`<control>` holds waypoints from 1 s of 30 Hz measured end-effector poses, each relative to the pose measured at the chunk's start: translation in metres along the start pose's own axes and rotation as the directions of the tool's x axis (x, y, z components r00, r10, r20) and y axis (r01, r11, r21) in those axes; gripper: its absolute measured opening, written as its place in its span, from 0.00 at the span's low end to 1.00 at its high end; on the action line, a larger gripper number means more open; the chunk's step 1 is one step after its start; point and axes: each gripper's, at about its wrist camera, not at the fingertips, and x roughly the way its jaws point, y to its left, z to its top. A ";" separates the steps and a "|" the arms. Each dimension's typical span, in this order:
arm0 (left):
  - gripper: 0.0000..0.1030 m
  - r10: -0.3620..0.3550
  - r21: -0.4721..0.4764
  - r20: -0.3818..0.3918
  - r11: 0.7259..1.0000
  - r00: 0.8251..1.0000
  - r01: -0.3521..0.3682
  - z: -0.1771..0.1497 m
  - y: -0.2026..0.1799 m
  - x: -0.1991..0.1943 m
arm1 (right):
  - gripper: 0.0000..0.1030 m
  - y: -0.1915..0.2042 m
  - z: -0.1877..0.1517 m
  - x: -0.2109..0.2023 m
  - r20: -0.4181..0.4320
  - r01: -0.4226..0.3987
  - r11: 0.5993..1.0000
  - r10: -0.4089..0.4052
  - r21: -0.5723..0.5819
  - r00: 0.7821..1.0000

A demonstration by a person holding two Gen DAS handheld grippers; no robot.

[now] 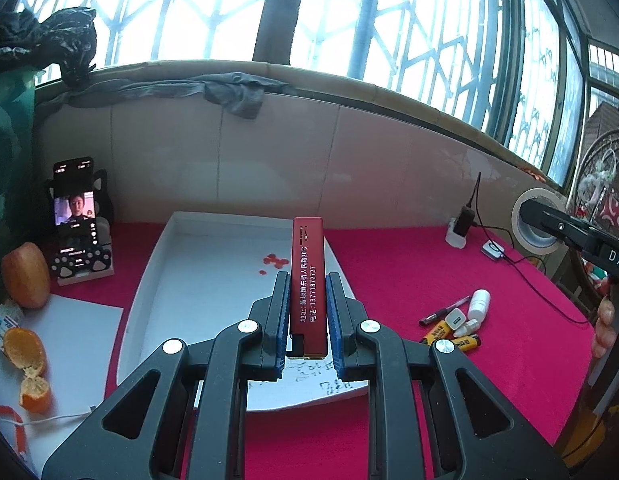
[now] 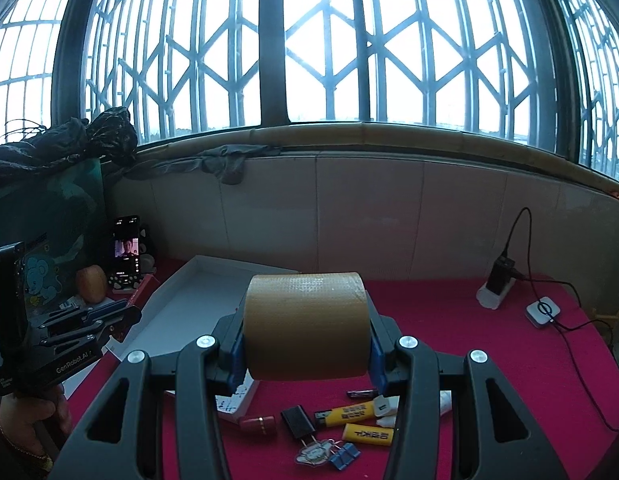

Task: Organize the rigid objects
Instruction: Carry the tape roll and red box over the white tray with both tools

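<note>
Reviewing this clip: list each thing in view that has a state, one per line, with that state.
Left hand-held gripper: shut on red lighter.
Red lighter: held, above the tray.
Right hand-held gripper: shut on brown tape roll.
Brown tape roll: held off the table.
White tray: nearly empty.
Phone: screen on, propped upright.
Orange peel: torn, lying open.

Left gripper (image 1: 307, 312): matt black plastic frame, bright metal rivets, ribbed blue pads, clamped on a red lighter (image 1: 307, 280) with a smooth, slightly glossy casing and white print. Right gripper (image 2: 307, 344): same matt plastic, jaws pressed to a brown tape roll (image 2: 305, 324), its outer face shiny with a fine dimpled weave. Table cover (image 1: 409, 272): crimson cloth, felt-like, matt. White tray (image 1: 197, 288): smooth matt board, paper-like. Yellow lighters (image 2: 355, 414): glossy plastic. Binder clips (image 2: 343, 456): blue painted metal. Wall tiles (image 2: 369, 216): smooth ceramic, faint sheen. Orange peel (image 1: 25, 350): pitted, dull.
</note>
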 end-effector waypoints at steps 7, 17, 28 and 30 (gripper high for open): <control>0.16 0.018 -0.016 -0.001 1.000 1.000 -0.018 -0.001 0.011 -0.001 | 0.46 0.011 0.002 0.009 -0.017 -0.017 1.000 0.017 -0.012 1.000; 0.16 0.039 -0.028 -0.008 0.999 0.999 -0.040 -0.001 0.025 0.003 | 0.46 0.025 0.008 0.025 -0.041 -0.046 0.999 0.045 -0.021 0.998; 0.16 0.056 -0.044 -0.020 0.997 0.998 -0.056 -0.004 0.038 0.009 | 0.46 0.043 0.008 0.043 -0.077 -0.077 0.996 0.073 -0.043 0.994; 0.16 0.061 -0.043 -0.021 0.997 0.998 -0.062 -0.003 0.041 0.011 | 0.46 0.046 0.009 0.048 -0.085 -0.083 0.996 0.080 -0.041 0.993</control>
